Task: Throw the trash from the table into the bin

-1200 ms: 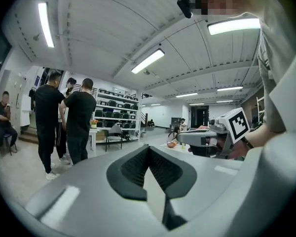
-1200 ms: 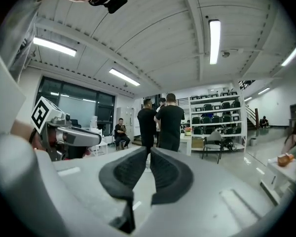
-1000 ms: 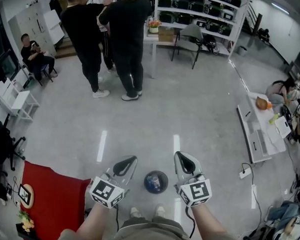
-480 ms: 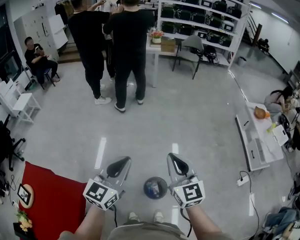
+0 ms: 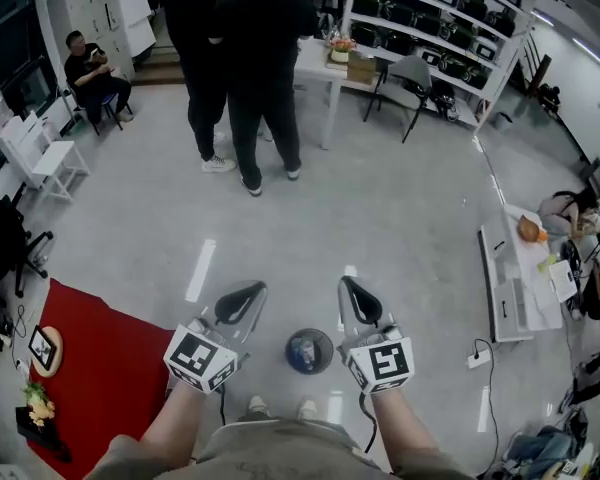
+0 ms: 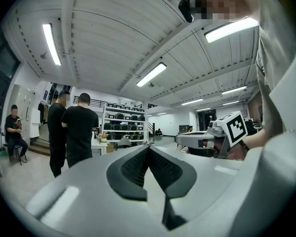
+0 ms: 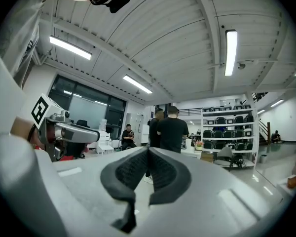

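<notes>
My left gripper [image 5: 248, 297] and right gripper [image 5: 356, 295], both closed and empty, flank the bin [image 5: 290, 352] at lower centre. I see no trash outside it; it is probably light, so I'd pinch an edge.

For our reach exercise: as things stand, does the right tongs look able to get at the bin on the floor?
Probably yes: the bin stands on the floor just below and beside the right tongs, with nothing between them. The tongs are shut and empty.

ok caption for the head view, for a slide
Left gripper and right gripper, both shut and empty, flank a round bin on the floor below.
</notes>
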A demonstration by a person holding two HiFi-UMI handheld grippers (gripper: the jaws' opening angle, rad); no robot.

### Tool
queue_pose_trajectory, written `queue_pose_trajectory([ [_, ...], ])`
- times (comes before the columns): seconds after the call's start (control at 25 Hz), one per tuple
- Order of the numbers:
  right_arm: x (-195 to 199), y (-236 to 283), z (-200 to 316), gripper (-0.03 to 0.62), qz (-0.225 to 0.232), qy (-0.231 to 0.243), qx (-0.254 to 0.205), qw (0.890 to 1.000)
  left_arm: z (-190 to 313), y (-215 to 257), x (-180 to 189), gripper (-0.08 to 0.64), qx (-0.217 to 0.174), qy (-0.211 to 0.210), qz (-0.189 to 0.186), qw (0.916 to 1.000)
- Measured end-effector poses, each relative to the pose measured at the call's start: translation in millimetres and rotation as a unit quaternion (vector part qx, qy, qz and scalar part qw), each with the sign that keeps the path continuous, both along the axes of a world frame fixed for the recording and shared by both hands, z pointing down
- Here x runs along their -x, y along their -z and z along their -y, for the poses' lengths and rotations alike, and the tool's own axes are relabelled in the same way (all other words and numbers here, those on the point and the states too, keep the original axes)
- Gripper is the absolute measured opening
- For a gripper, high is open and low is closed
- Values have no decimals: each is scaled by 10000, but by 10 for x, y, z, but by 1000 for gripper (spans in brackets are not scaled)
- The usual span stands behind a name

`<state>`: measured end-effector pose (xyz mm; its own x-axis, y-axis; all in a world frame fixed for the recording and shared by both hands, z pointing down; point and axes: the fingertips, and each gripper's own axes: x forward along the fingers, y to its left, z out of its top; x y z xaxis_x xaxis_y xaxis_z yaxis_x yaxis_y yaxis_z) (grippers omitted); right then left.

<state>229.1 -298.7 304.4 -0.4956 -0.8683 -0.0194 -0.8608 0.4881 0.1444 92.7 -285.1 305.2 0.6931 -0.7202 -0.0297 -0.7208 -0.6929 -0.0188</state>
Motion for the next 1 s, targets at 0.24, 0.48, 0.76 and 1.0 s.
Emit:
queue_pose_trajectory([
  [0.24, 270, -1, 11, 2, -11, 141, 55, 9999, -57, -15, 269, 8, 37, 106, -48, 9999],
  [0.48, 558, 1, -41, 2, -42, 246, 65, 9997, -121, -3, 559, 8, 19, 226, -75, 9997],
  [0.76, 902, -71, -143, 2, -47, 395, 133, 9991, -217, -105, 848, 8, 73, 305, -105, 9995],
  [1.0, 1190, -117, -284, 2, -67, 533, 161, 9984, -316, -215, 1057, 8, 160, 278, -139, 9994],
])
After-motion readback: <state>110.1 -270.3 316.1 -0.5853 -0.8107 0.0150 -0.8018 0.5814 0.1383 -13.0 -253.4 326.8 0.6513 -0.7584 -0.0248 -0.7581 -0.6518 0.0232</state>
